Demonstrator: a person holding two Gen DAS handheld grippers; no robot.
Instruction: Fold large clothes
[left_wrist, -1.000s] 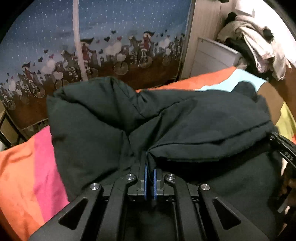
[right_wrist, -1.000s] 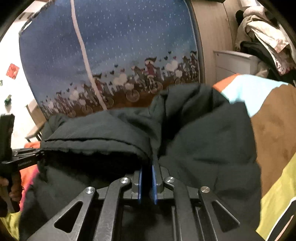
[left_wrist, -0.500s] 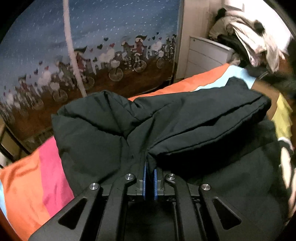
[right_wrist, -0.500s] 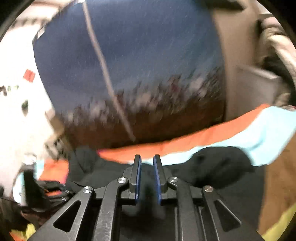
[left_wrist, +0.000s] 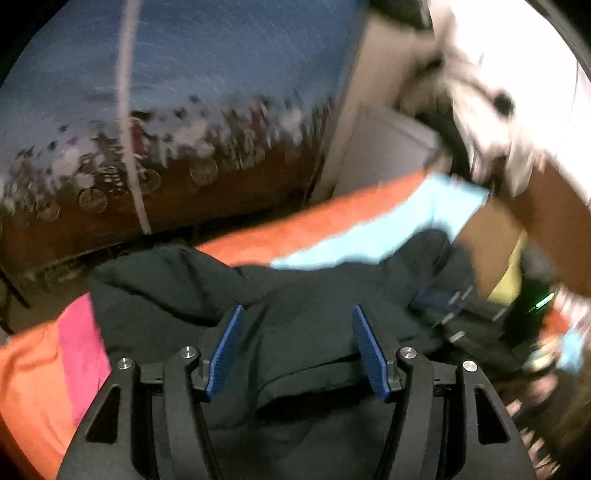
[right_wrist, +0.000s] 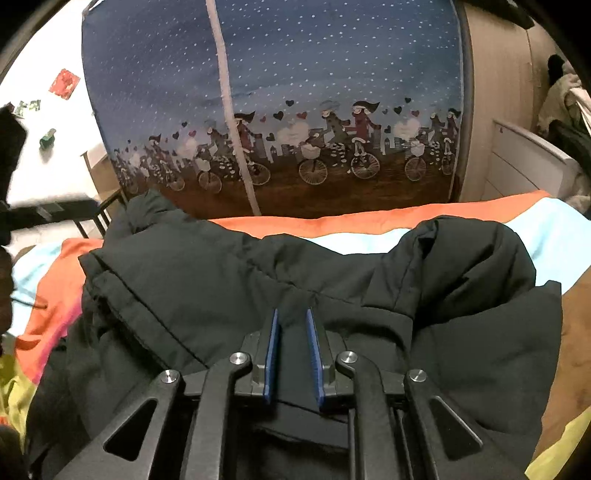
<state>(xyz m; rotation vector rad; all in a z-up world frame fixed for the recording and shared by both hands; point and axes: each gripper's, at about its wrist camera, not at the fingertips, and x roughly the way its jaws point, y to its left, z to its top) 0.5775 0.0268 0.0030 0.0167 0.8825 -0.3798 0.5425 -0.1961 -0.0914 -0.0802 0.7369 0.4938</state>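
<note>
Left gripper (left_wrist: 295, 350) opening wide above bulky black padded jacket (left_wrist: 314, 332), pads clear | right gripper (right_wrist: 293, 354) parting narrowly, jaws opening, cloth between, seemingly releasing a finished fold | jacket lying on striped orange-blue-pink bedspread (right_wrist: 369, 221) | bicycle-print curtain (right_wrist: 295, 110) hanging far behind.

- Stood behind the bed: a blue curtain (right_wrist: 332, 74), printed with cyclists and hearts.
- Beside it, a pale wooden wall panel (right_wrist: 495, 92) and white drawers (right_wrist: 524, 162).
- Covered in a colour-striped bedspread (right_wrist: 369, 218).
</note>
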